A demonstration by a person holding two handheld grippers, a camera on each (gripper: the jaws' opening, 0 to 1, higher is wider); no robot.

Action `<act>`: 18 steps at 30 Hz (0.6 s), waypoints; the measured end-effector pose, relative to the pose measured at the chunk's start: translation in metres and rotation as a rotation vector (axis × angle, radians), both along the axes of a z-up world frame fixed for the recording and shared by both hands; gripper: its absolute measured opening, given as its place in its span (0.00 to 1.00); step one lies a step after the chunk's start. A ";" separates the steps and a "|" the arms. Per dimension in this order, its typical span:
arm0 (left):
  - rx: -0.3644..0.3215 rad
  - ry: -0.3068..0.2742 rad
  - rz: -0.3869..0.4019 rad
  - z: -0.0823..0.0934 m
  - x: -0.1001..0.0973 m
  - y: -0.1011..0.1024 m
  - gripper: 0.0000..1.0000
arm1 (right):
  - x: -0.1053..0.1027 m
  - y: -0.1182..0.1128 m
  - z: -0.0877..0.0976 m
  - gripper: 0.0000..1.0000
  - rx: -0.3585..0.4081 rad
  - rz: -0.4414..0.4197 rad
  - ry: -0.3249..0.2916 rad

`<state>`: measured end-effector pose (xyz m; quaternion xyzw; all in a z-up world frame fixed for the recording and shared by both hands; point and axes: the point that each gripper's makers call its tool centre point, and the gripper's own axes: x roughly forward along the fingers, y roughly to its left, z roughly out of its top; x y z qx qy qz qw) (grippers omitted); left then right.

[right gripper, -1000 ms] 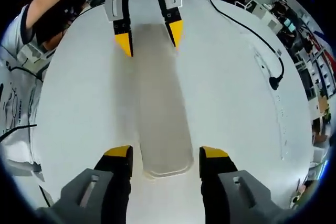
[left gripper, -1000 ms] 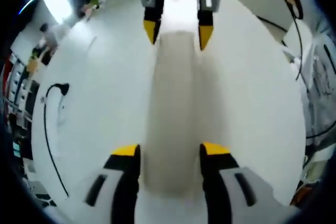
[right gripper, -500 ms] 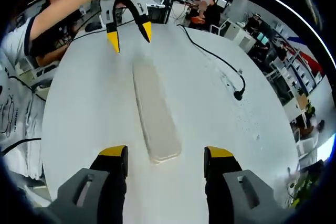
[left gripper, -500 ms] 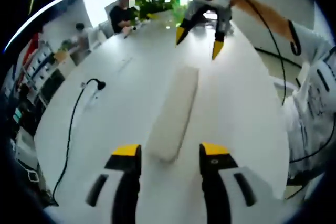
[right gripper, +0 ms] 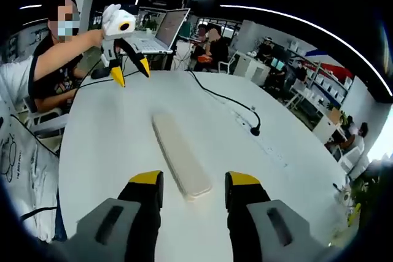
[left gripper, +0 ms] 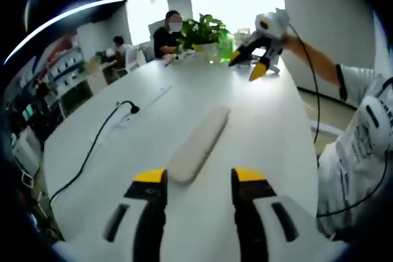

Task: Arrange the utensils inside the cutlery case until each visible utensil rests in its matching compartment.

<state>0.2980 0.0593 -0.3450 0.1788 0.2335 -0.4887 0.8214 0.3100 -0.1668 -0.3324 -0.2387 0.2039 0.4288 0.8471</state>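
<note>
Change vs earlier: both grippers lifted up and back off the case; each camera now sits higher, more of the room in view.
Cutlery case (left gripper: 198, 143): long, pale, closed, lying flat mid-table, lengthwise between the two grippers; touching neither.
Left gripper (left gripper: 199, 179): jaws spread wide, holding nothing; yellow tips above table, near end of case seen between them in the left gripper view.
Right gripper (right gripper: 186, 182): jaws released, wide apart, empty; case end (right gripper: 182, 162) between tips, no contact.
Table (left gripper: 270, 121): white.
Cable (left gripper: 98, 145): black, along table's far side edge, well apart from case.
Plant (left gripper: 206, 29): at far end of table.
</note>
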 end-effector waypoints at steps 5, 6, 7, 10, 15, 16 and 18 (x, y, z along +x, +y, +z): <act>-0.145 -0.010 0.074 0.016 -0.009 -0.005 0.42 | -0.013 0.002 0.013 0.40 0.111 -0.016 -0.016; -0.158 -0.013 0.072 0.018 -0.011 -0.006 0.42 | -0.018 0.003 0.016 0.40 0.144 -0.016 -0.016; -0.179 -0.018 0.082 0.020 -0.014 -0.006 0.41 | -0.021 0.003 0.018 0.40 0.168 -0.015 -0.015; -0.223 -0.043 0.096 0.029 -0.022 -0.008 0.41 | -0.027 0.000 0.022 0.41 0.213 -0.027 -0.016; -0.297 -0.132 0.140 0.050 -0.034 -0.010 0.45 | -0.042 0.005 0.029 0.43 0.283 -0.010 -0.039; -0.318 -0.142 0.141 0.054 -0.037 -0.011 0.45 | -0.045 0.007 0.031 0.44 0.308 -0.005 -0.044; -0.365 -0.151 0.162 0.061 -0.042 -0.012 0.42 | -0.051 0.011 0.037 0.44 0.368 -0.003 -0.048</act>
